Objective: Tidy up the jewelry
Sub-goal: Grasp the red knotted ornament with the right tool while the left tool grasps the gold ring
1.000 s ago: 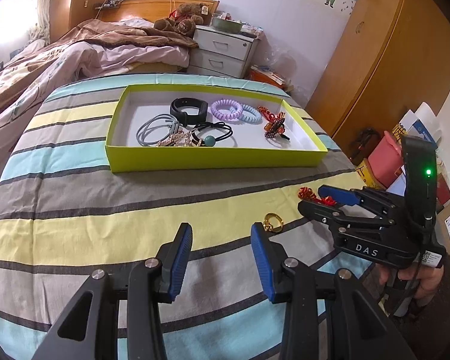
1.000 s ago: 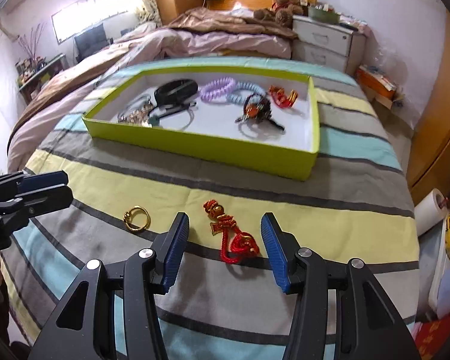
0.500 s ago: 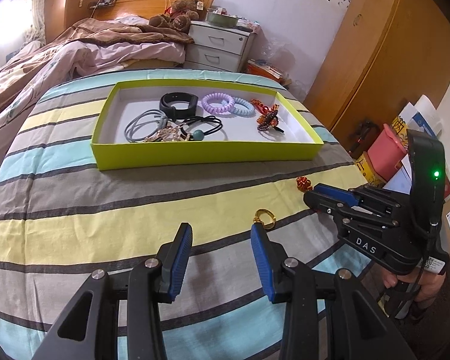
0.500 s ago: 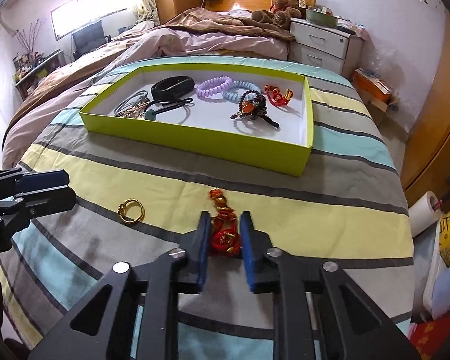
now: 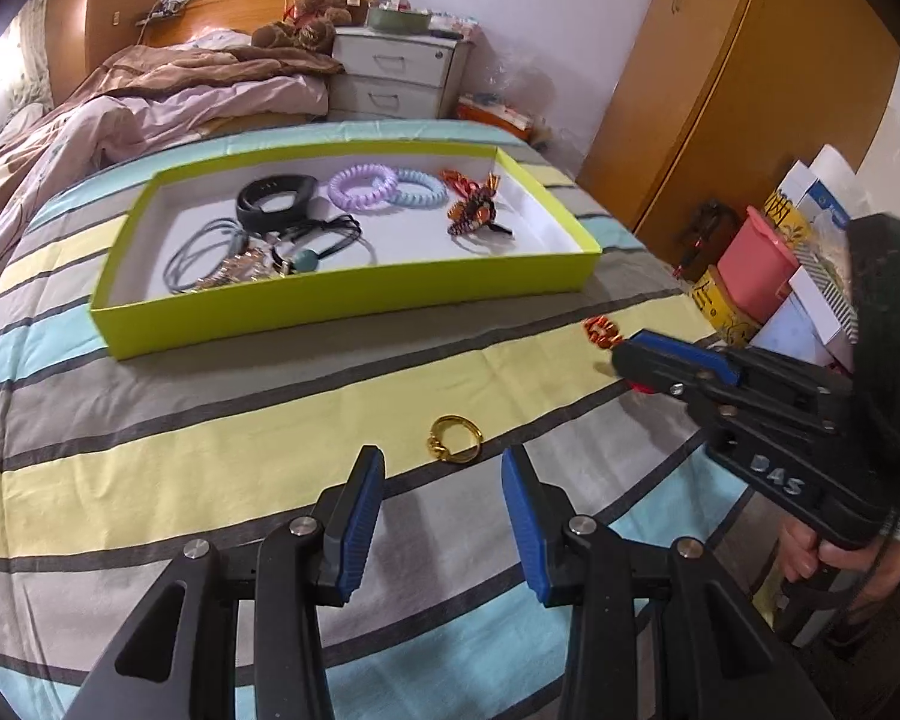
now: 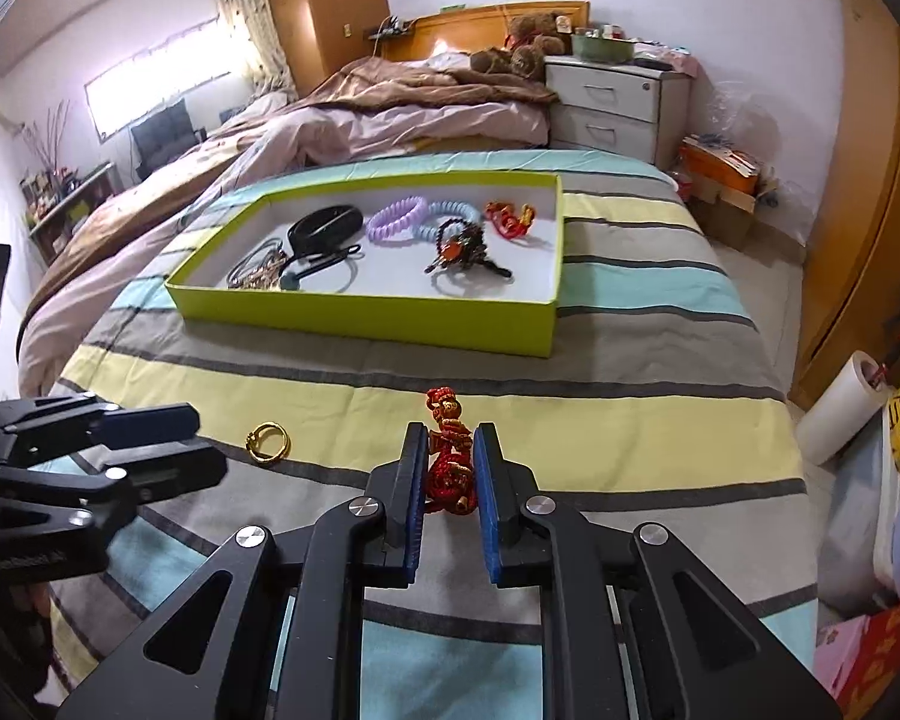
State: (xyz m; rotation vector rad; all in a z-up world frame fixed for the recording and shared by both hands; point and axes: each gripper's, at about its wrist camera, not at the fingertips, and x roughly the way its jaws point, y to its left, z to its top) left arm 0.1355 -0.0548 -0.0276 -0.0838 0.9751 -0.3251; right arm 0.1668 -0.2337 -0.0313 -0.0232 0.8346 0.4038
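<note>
Right wrist view: the right gripper (image 6: 447,474) has its blue ribbed jaws drawn in close on a red knotted cord charm (image 6: 448,457) with gold beads. The jaws press its lower loops while the top knot pokes out ahead of the tips. Whether the charm is lifted off the striped bedspread (image 6: 630,360) or resting on it cannot be told.

A gold ring (image 6: 267,443), shiny and round with a small ornament on one side, lies flat on the yellow stripe to the left. It sits apart from the charm and just ahead of the left gripper (image 5: 444,516). In the left wrist view that gripper's jaws stand wide apart and hold nothing, and the ring (image 5: 455,447) lies just beyond their tips, roughly centred between them.

Farther back sits a shallow lime-green cardboard tray (image 6: 354,315) with a white inside. It holds a black band (image 6: 324,228), purple (image 6: 397,219) and pale blue spiral hair ties (image 5: 417,188), grey elastic loops, a dark beaded piece and another red charm (image 6: 512,219). The tangle at the tray's left end is hard to make out.
</note>
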